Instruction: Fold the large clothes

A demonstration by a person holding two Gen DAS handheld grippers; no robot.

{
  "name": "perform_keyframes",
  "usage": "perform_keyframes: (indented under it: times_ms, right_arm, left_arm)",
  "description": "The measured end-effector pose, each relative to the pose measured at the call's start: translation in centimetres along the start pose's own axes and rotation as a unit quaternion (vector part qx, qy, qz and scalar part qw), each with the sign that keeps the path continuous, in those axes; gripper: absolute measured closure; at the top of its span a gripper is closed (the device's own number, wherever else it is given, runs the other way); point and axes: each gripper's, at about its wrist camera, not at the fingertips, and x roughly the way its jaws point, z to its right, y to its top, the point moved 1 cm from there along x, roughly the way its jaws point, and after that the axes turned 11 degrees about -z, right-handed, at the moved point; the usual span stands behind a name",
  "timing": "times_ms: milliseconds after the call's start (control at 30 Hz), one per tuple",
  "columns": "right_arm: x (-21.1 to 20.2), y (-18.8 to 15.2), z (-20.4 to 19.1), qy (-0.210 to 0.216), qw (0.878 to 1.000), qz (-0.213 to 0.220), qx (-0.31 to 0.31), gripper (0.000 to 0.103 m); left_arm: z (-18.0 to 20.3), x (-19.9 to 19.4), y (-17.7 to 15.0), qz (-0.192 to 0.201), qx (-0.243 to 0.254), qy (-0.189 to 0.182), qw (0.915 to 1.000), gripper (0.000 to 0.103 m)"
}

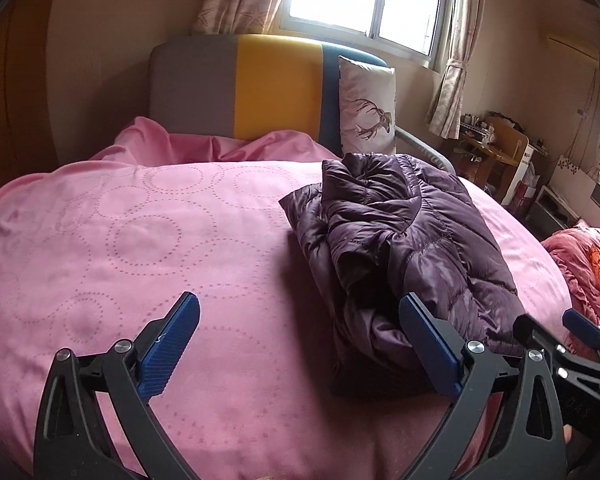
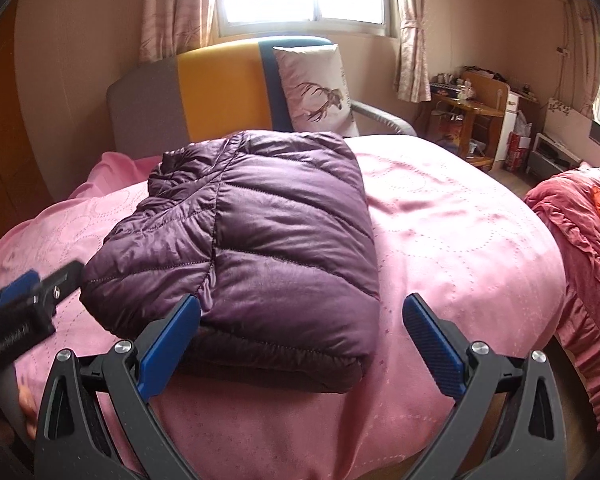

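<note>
Lying folded on the pink bedspread, just before the deer cushion, the purple down jacket looks light, puffy and slippery. I hold my left gripper and right gripper wide open and empty; I'd pinch its bottom hem.

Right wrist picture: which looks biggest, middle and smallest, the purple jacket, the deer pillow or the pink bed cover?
1. pink bed cover
2. purple jacket
3. deer pillow

The pillow sits farther from the camera, so it may look smaller than it really is.
</note>
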Motion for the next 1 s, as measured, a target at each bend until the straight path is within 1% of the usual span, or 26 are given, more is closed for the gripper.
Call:
perform_keyframes:
  times_ms: [133,233,400,467,567,700,867,1000]
  right_arm:
    - [-0.4,0.1,0.1,-0.014,1.0,-0.009,0.015,0.002]
    - [-0.7,-0.1,-0.2,-0.018,1.0,-0.01,0.009,0.002]
    - [-1.1,-0.5,-0.7,-0.019,1.0,-0.007,0.0,0.002]
    - [-1.1,-0.7,-0.7,-0.021,1.0,-0.006,-0.002,0.002]
    - [-1.2,-0.8,-0.7,-0.021,1.0,-0.005,0.0,0.002]
    - [-1.2,-0.8,-0.4,-0.023,1.0,-0.004,0.009,0.002]
    - [-1.6,-0.8,-0.1,-0.036,0.999,0.006,0.014,0.002]
    - [-1.4,-0.9,-0.2,-0.034,0.999,0.0,0.014,0.002]
  left_arm:
    - [-0.1,-0.5,-1.2,0.0,-0.003,0.011,0.9999,0.004]
    - [0.0,-0.7,-1.4,-0.003,-0.004,0.021,0.9998,0.004]
    - [0.1,-1.1,-1.6,-0.004,-0.011,0.018,0.9998,0.004]
    - [0.2,-1.3,-1.6,-0.002,-0.012,0.024,0.9996,0.004]
    - [0.6,-1.6,-1.7,0.007,-0.004,0.045,0.999,0.004]
    - [1.2,-1.7,-1.8,0.007,0.001,0.045,0.9989,0.004]
    - [1.4,-1.6,-1.9,-0.001,-0.002,0.048,0.9989,0.004]
    - [1.5,-1.8,-2.0,0.006,0.0,0.052,0.9986,0.004]
